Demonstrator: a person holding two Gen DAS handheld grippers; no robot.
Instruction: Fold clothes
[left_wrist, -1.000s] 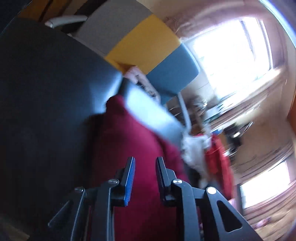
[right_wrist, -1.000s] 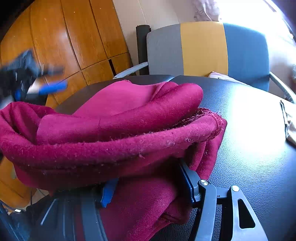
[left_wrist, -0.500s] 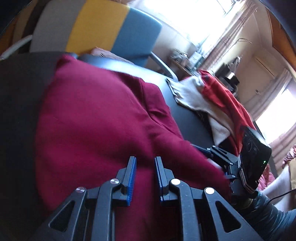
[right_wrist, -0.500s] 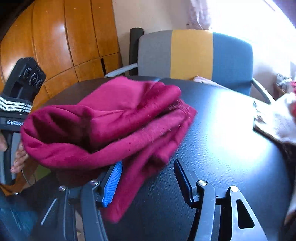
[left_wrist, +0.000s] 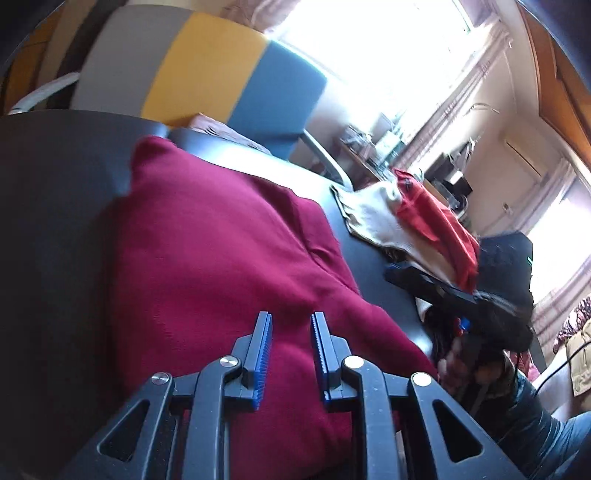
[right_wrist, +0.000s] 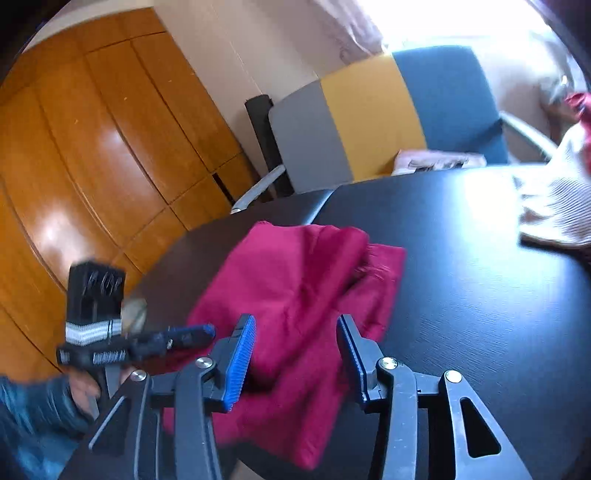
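Released maroon garment (right_wrist: 303, 314) lies below right tool (right_wrist: 295, 354).

Maroon garment (right_wrist: 295, 295) now released, folded flat.

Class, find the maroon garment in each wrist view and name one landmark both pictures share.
Left wrist: the maroon garment fills the centre, spread on the black table, running under the left gripper.
Right wrist: the maroon garment lies lower centre, at the table's near edge, beyond the right gripper.
Shared landmark: the grey, yellow and blue chair behind the table.
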